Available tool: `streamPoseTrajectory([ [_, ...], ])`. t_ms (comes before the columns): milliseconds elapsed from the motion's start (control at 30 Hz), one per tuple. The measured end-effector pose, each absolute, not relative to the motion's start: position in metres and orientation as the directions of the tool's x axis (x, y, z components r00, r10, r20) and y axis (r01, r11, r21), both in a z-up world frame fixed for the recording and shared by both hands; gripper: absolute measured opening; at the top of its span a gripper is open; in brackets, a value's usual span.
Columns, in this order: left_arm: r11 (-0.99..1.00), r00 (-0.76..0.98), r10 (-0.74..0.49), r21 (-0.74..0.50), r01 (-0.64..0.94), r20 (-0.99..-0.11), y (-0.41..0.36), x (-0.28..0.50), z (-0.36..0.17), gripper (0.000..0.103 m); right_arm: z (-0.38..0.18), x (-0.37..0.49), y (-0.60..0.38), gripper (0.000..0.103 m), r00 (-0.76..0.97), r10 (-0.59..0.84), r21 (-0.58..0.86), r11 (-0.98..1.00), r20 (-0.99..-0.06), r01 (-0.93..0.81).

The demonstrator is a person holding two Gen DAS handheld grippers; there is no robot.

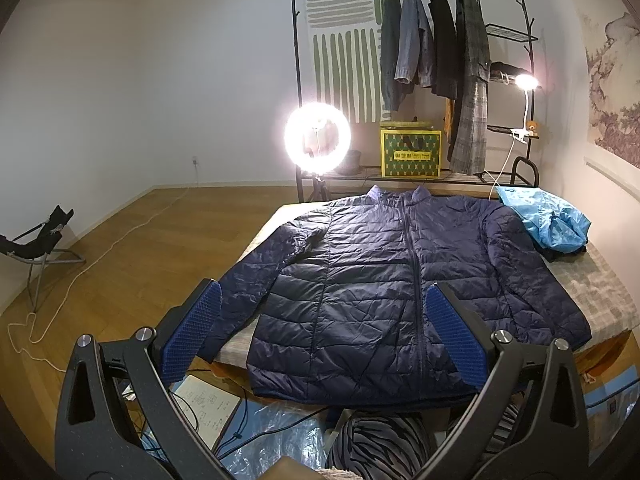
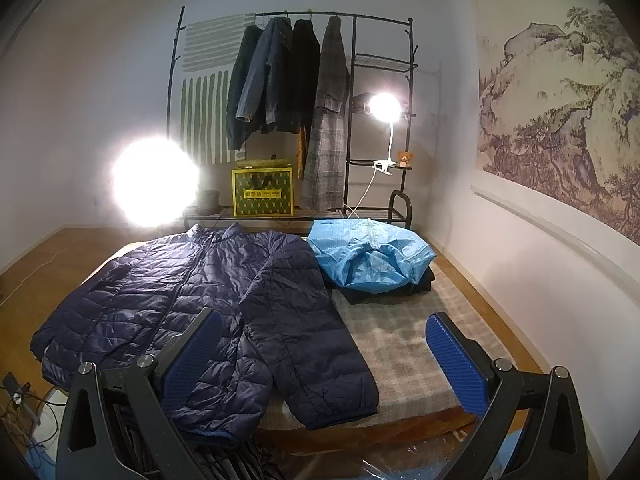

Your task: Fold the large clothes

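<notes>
One navy puffer jacket (image 1: 400, 280) — flat, zipped, sleeves spread.

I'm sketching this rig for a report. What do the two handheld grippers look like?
Both match. The left gripper and right gripper each have two black angular arms with triangular cut-outs and silver round pivot bolts, ending in blue pads with a fine dotted texture.

The dim room is lit by a ring light (image 1: 317, 139), blown out with glare, and a clip lamp (image 1: 526, 81) to its right. Straight lines are bent at the dark fisheye edges.
</notes>
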State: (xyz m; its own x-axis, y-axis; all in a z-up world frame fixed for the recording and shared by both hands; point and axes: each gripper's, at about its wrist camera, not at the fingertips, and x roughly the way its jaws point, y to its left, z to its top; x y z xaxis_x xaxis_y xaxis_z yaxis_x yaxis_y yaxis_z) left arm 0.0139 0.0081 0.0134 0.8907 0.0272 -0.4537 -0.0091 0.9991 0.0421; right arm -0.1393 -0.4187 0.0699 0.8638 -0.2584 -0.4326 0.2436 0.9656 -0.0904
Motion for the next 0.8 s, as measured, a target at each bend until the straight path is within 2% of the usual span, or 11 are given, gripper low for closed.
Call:
streamPoseTrajectory([
  [200,0.998,0.885,0.051,0.042,-0.035,-0.463,0.021,0.030,0.012,0.103,0.071,-0.128,-0.421,0.103,0.856,-0.265,-0.080,0.963,-0.445,0.256],
  [367,0.991,0.871,0.118,-0.006,-0.137,-0.477,0.063,0.048,0.015,0.103,0.077,-0.119,-0.425,0.103,0.856,-0.262,-0.057,0.963,-0.446,0.265],
  [600,0.942,0.792,0.200,-0.108,-0.317,-0.576,0.154,0.077,-0.021,0.103,0.088,-0.107,-0.418,0.103,0.868,-0.309,-0.103,0.951,-0.388,0.293],
  [800,0.889,0.718,0.174,-0.206,-0.409,-0.673,0.210,0.099,-0.065,0.089,0.091,-0.100,-0.408,0.103,0.883,-0.343,-0.160,0.938,-0.321,0.307],
])
